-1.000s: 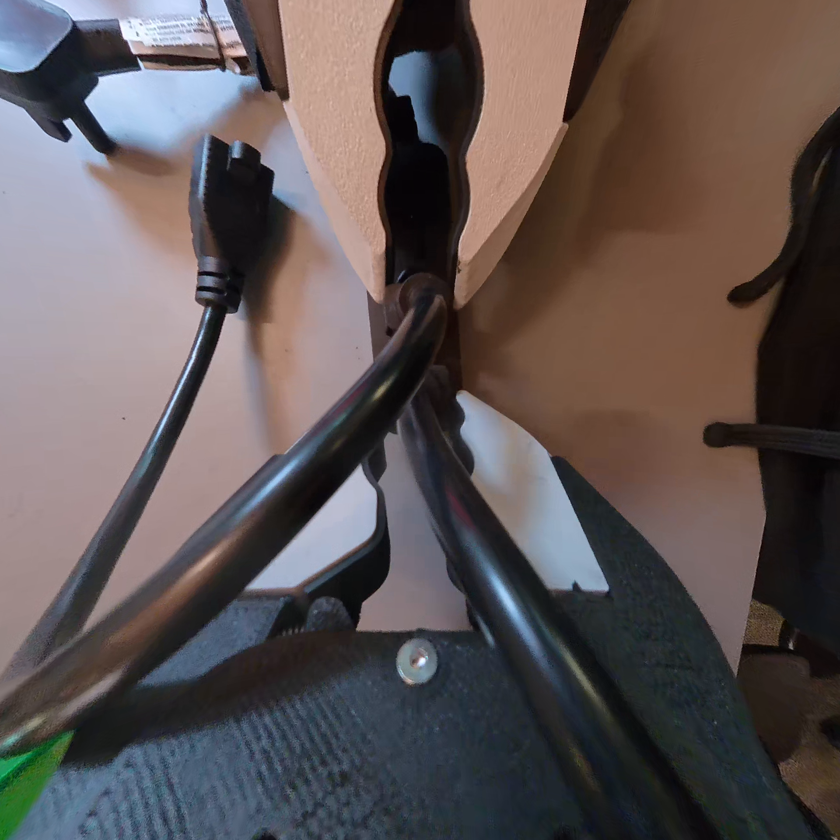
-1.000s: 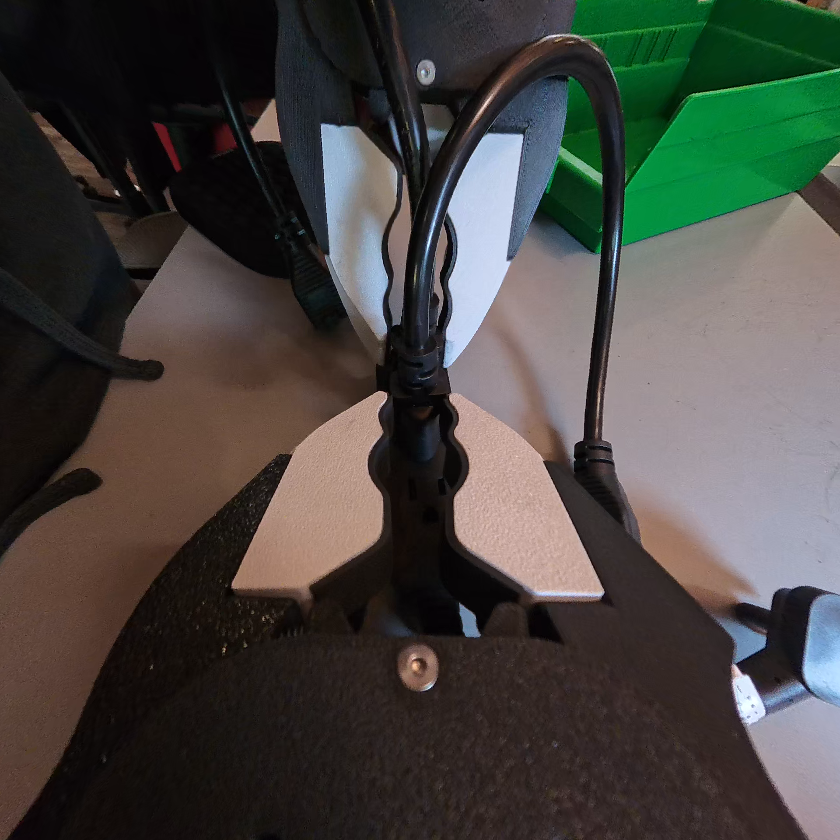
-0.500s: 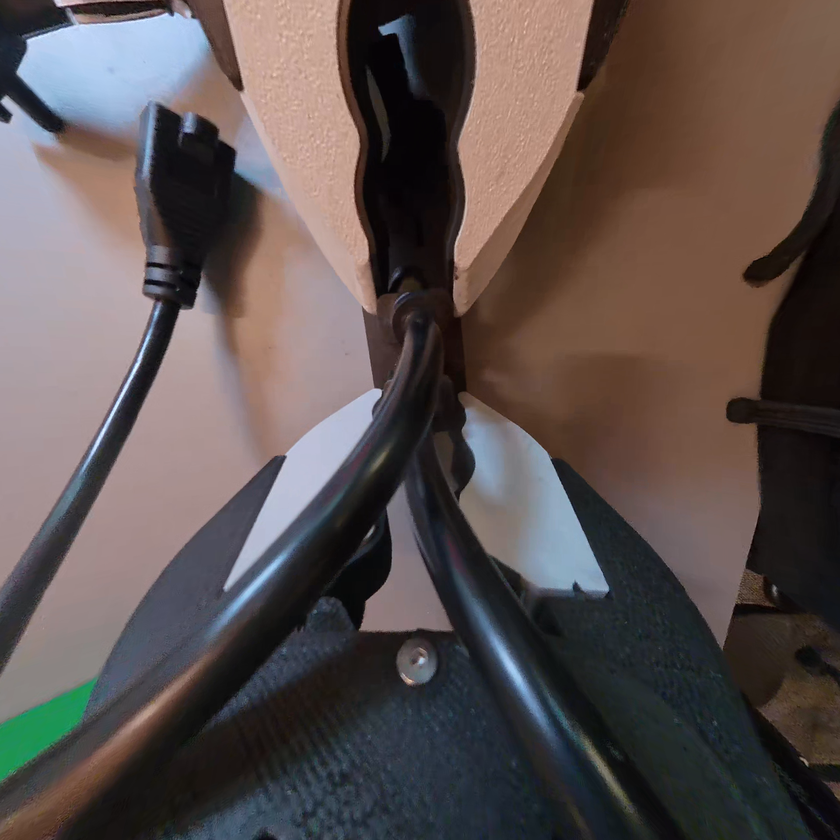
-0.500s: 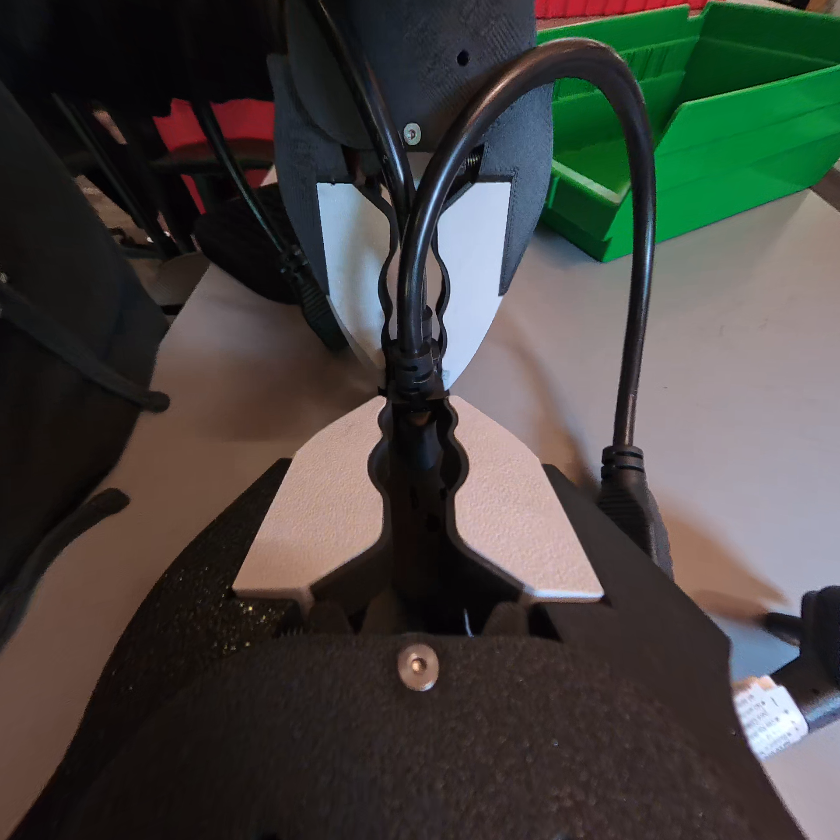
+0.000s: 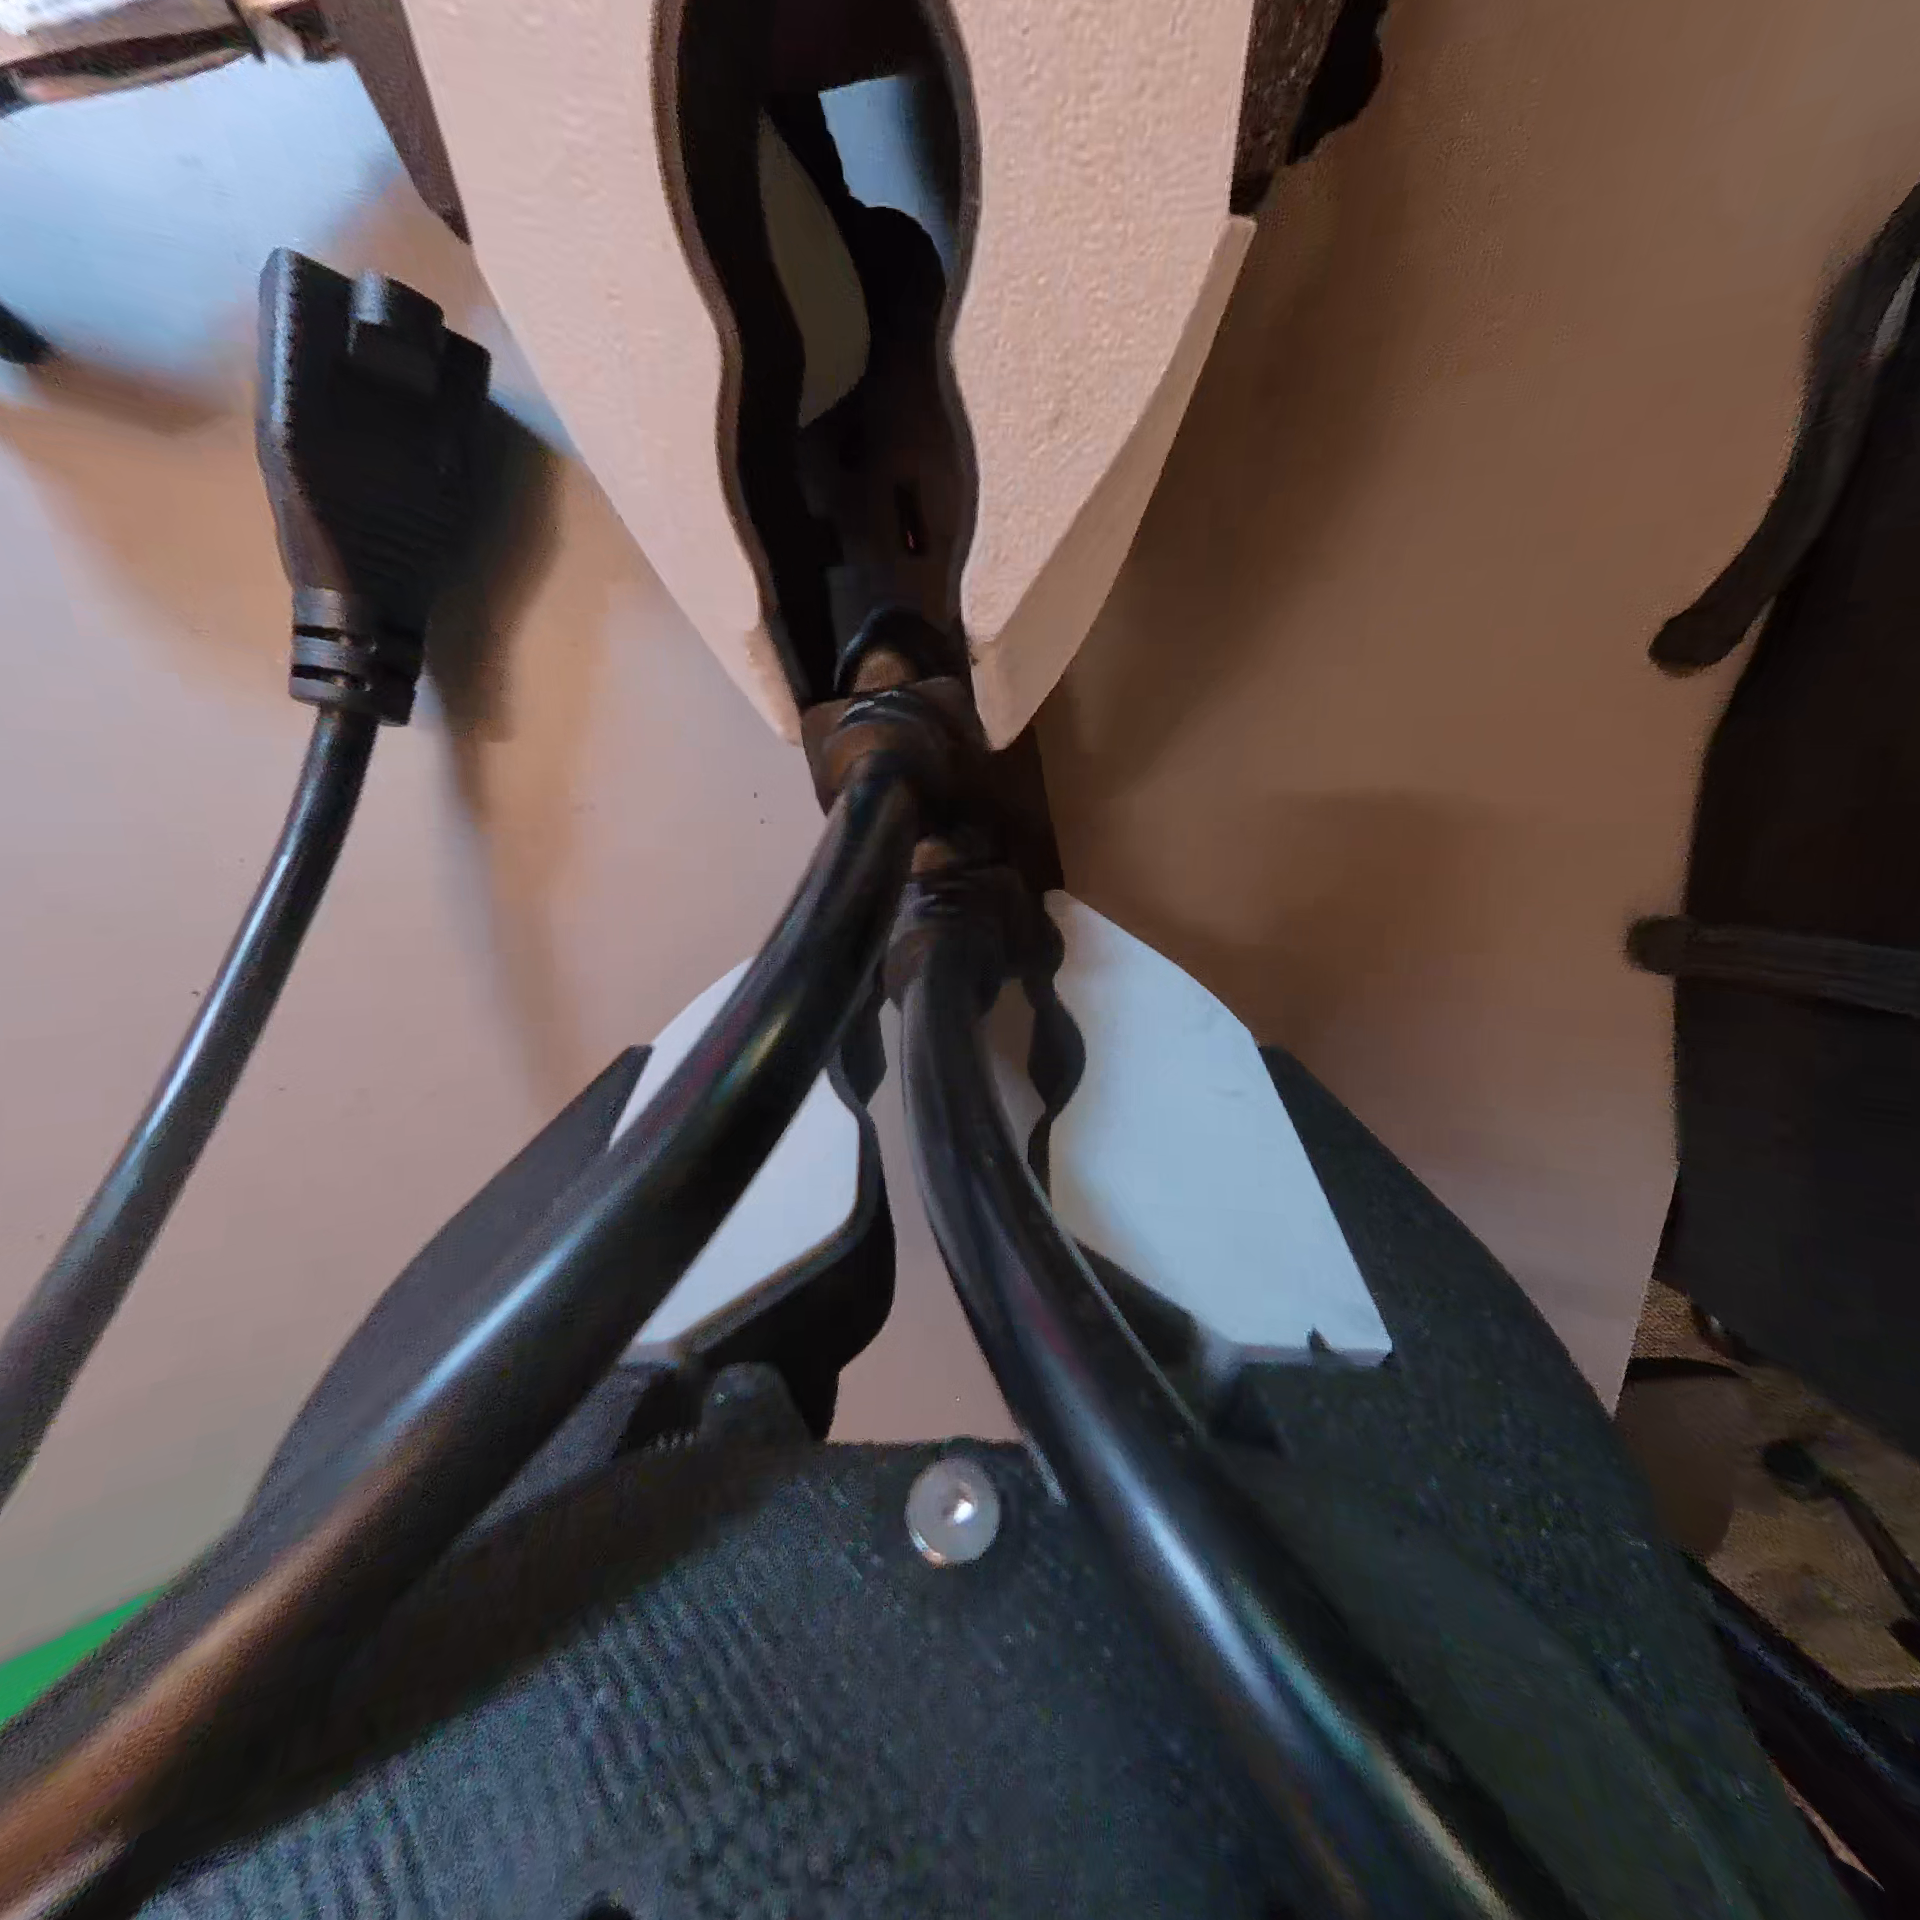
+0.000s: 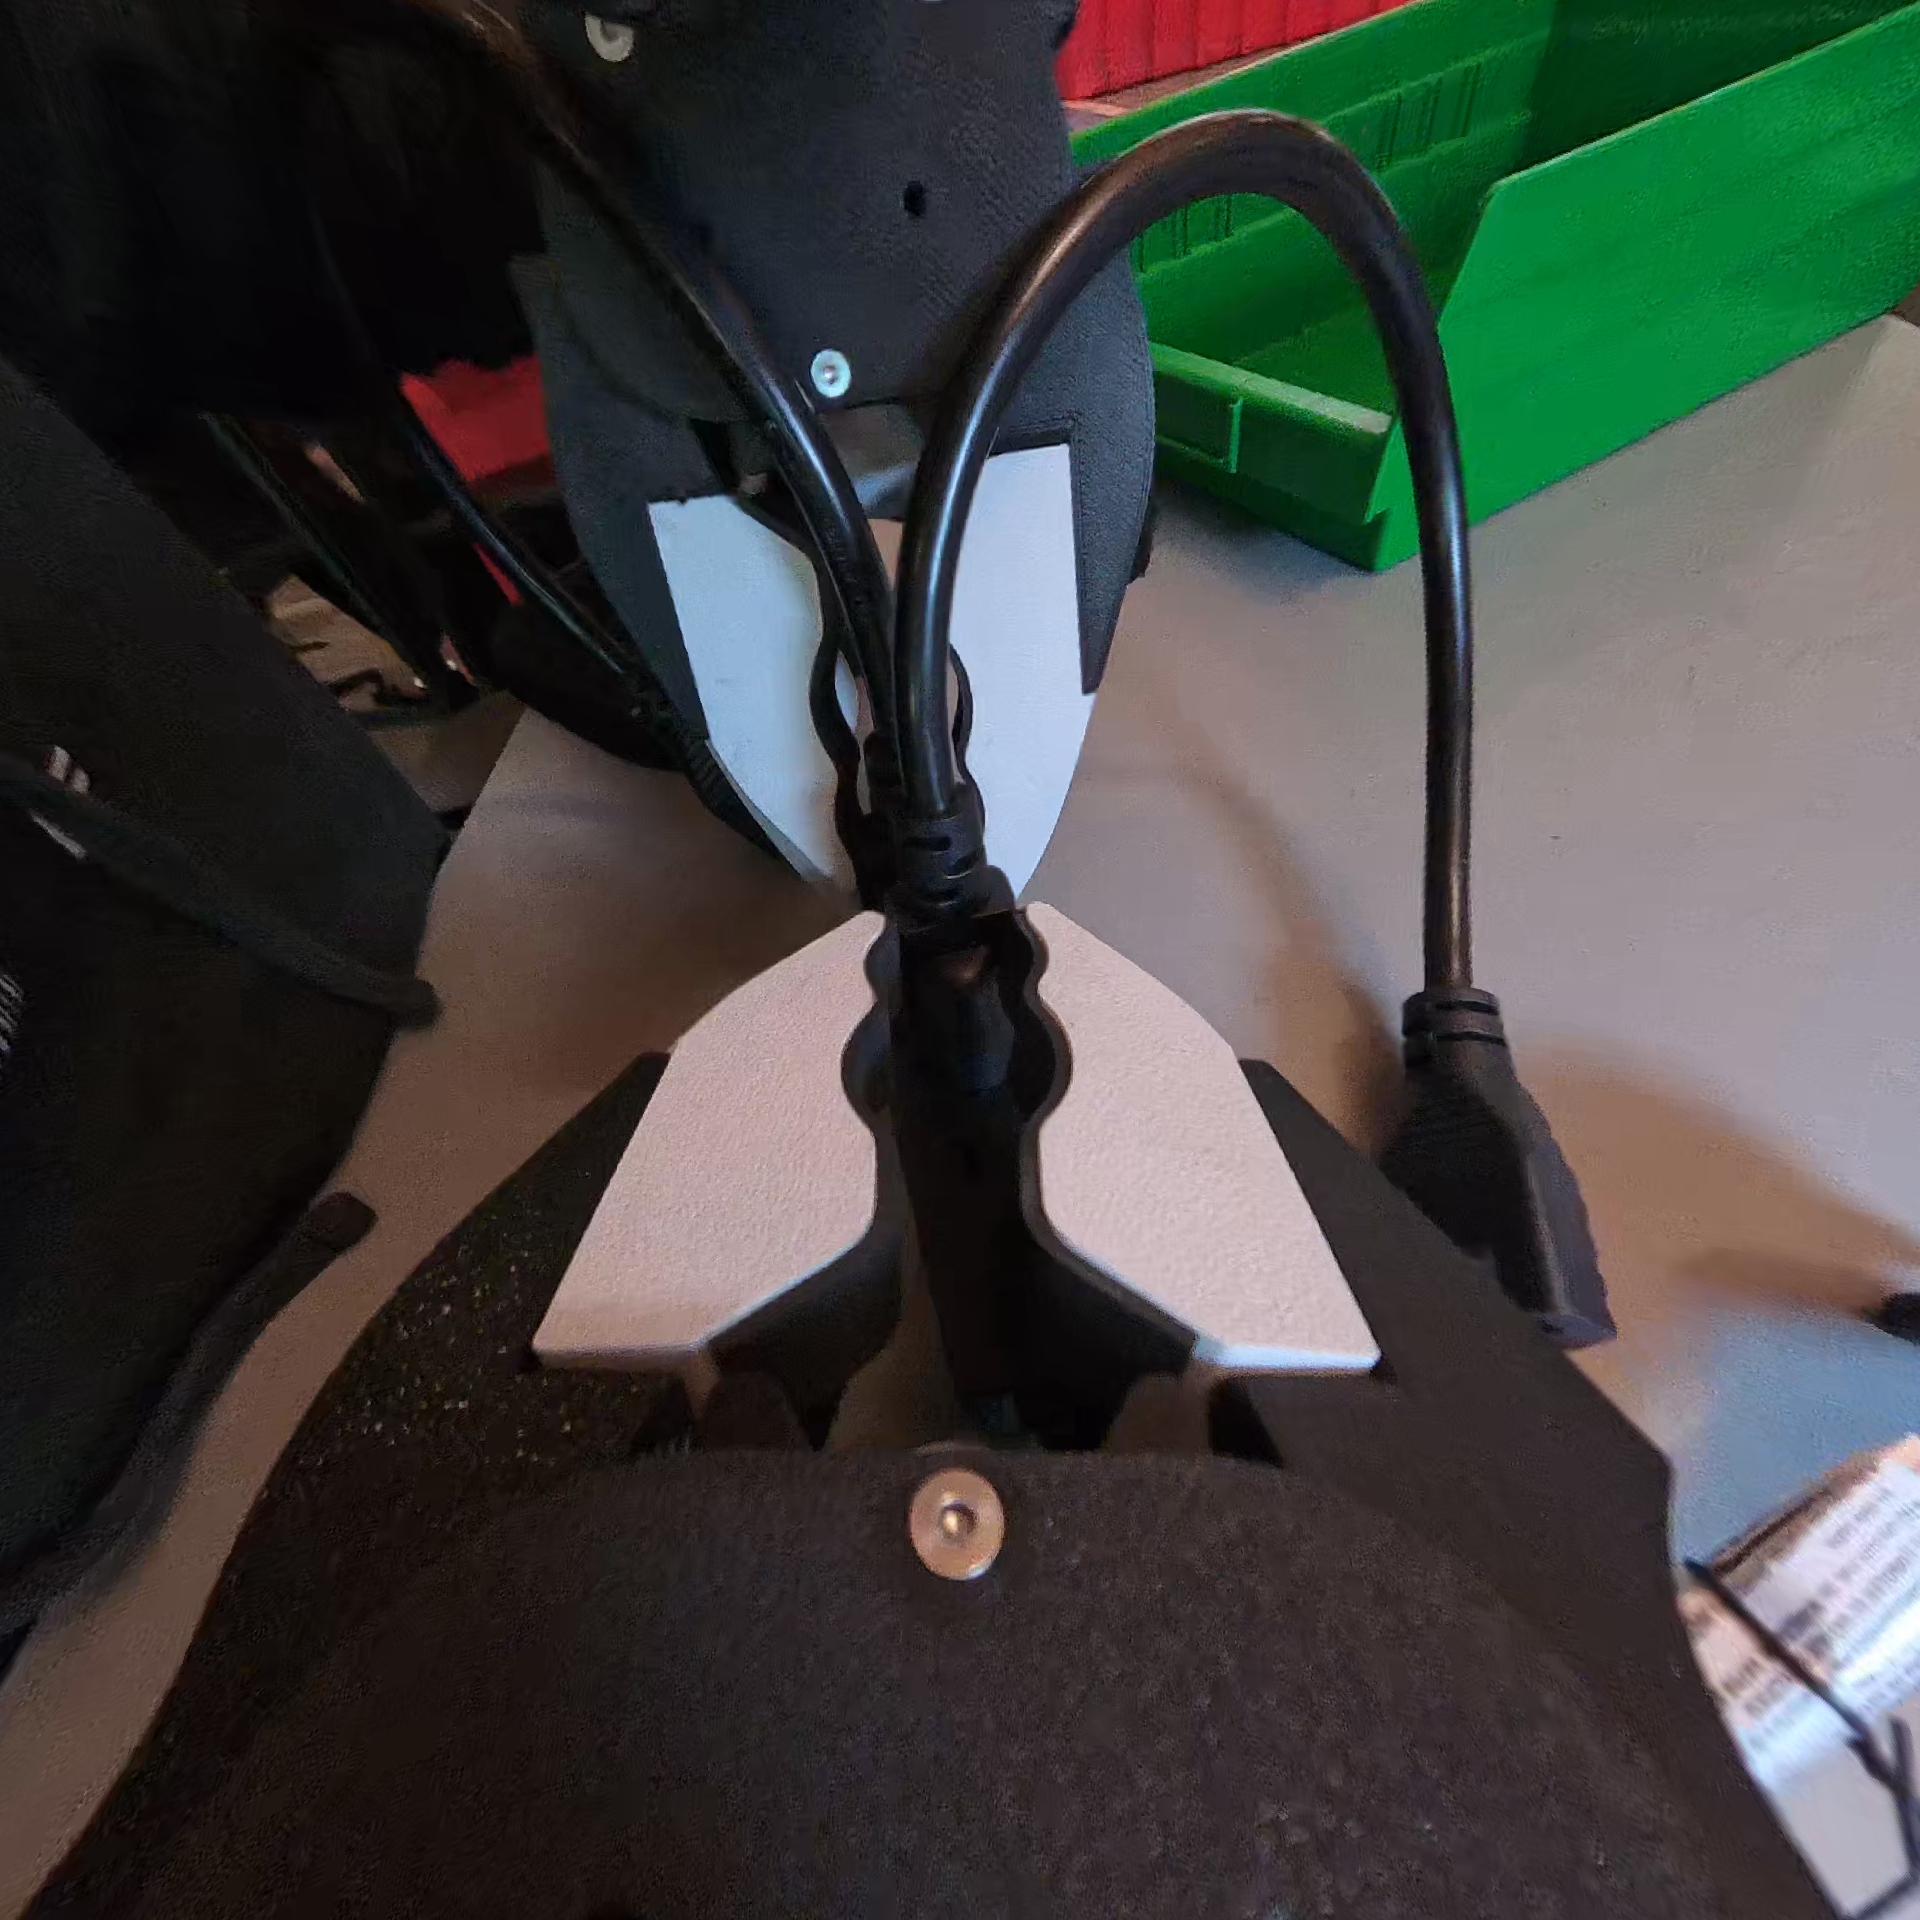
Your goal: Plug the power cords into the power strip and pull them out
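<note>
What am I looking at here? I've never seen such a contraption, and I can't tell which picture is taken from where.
There is no robot here. A person holds two hand tools, each a pincer with two fingers and a camera looking along them. One picture comes from the left gripper, the other from the right gripper, and the two meet tip to tip, so each also sees the other.

The right gripper is shut on a black plug. Its short cord arches over to a loose connector lying on the grey table. The left gripper is shut on a second cord end. A green bin stands behind. No power strip is visible.
</note>
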Demonstrator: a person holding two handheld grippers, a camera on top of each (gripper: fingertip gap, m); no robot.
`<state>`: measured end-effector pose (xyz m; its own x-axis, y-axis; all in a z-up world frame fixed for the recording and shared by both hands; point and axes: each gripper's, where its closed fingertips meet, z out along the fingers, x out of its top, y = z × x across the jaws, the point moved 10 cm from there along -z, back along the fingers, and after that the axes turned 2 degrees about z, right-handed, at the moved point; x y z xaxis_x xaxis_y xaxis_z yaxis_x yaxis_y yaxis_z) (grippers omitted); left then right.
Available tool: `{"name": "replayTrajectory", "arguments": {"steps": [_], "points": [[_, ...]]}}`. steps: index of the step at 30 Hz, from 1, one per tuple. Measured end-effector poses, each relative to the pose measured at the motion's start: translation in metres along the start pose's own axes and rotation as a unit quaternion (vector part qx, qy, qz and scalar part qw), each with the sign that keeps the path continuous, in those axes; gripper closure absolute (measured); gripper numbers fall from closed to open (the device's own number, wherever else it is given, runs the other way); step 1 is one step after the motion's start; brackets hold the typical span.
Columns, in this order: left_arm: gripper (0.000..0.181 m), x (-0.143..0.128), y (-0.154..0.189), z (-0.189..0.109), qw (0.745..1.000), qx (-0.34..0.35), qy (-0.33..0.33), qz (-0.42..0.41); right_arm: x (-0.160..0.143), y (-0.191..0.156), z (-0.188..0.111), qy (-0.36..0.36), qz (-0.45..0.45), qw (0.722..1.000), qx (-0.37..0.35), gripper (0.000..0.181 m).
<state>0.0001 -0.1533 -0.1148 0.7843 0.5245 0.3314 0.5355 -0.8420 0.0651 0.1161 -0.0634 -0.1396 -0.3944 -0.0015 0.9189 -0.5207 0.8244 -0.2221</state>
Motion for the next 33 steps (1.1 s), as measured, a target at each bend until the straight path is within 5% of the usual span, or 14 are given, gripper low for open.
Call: {"name": "replayTrajectory", "arguments": {"steps": [5,9,15,20,23,33], "points": [[0.156,-0.001,0.004,0.0,0.999,0.008,-0.005,0.03,0.0,-0.017,0.001,-0.008,-0.101,0.994,-0.03,0.164],[0.157,0.001,0.004,0.001,1.0,0.005,-0.008,0.02,-0.001,0.001,0.0,0.003,0.03,0.999,0.015,0.165],[0.155,0.001,0.004,0.0,0.999,0.0,-0.016,0.034,-0.002,-0.016,0.001,0.0,-0.076,0.997,-0.018,0.165],[0.157,0.004,0.003,0.001,0.999,0.009,-0.017,0.026,-0.003,0.004,-0.001,0.011,0.068,0.997,0.027,0.165],[0.156,0.004,0.005,0.001,0.999,0.011,-0.024,0.04,-0.002,-0.007,0.0,0.008,0.012,1.0,0.004,0.164],[0.152,-0.006,0.006,0.004,0.997,0.018,0.069,-0.028,0.001,-0.009,0.004,-0.027,-0.043,0.999,-0.009,0.161]]}}
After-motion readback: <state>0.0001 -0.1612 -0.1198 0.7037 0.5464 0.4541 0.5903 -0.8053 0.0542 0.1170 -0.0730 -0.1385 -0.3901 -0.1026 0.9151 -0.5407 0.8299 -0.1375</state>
